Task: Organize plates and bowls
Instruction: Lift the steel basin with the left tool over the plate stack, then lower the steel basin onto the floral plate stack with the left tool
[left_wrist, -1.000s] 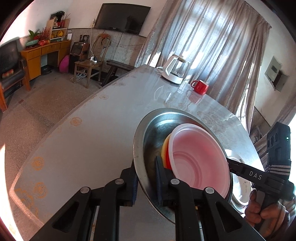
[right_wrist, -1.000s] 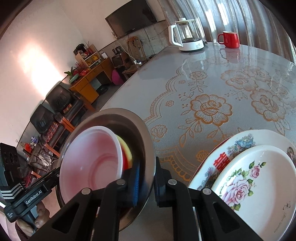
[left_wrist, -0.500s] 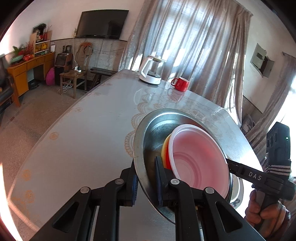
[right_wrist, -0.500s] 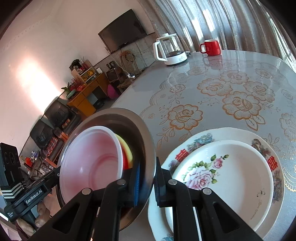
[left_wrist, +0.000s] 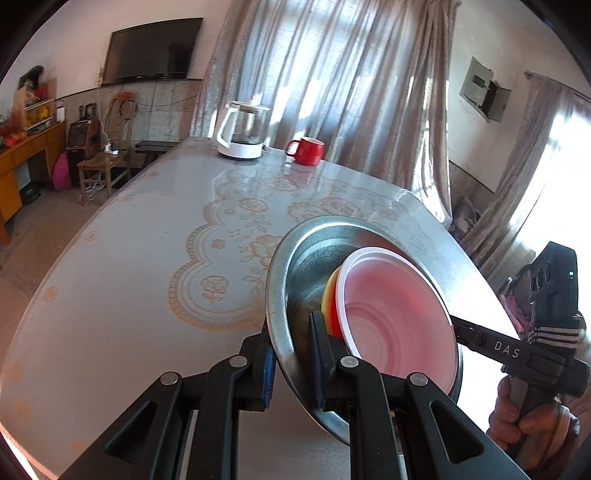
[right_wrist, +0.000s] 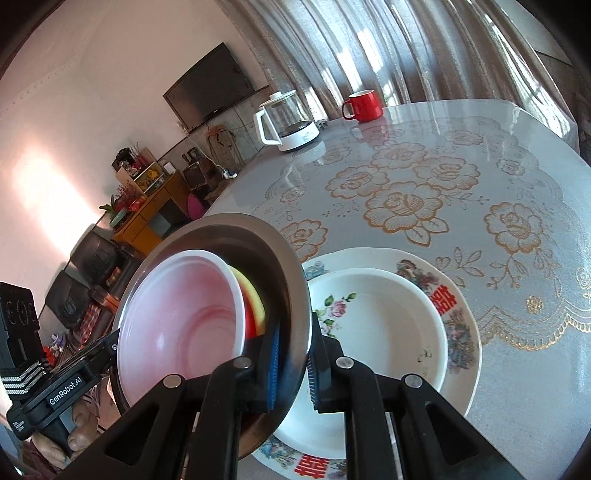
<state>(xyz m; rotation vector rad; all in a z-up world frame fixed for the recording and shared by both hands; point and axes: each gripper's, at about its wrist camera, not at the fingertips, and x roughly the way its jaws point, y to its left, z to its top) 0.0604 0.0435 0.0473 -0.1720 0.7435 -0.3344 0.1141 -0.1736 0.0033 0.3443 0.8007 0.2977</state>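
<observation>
Both grippers clamp opposite sides of the metal basin's (left_wrist: 295, 280) rim: the left gripper (left_wrist: 291, 363) on one edge, the right gripper (right_wrist: 291, 363) on the other. Inside the basin sit a pink bowl (left_wrist: 397, 314) and a yellow bowl (right_wrist: 253, 301) nested beneath it. Just beside the basin, a white floral plate (right_wrist: 384, 332) lies stacked on a larger patterned plate (right_wrist: 461, 306) on the table (right_wrist: 517, 177).

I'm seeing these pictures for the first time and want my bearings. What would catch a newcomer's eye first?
A tilted steel basin in the foreground, clamped at opposite rims by the left gripper and right gripper, with a pink bowl nested over yellow and red ones inside. Beside it on the floral tablecloth lie stacked flowered plates. At the far edge stand a glass kettle and red mug.
</observation>
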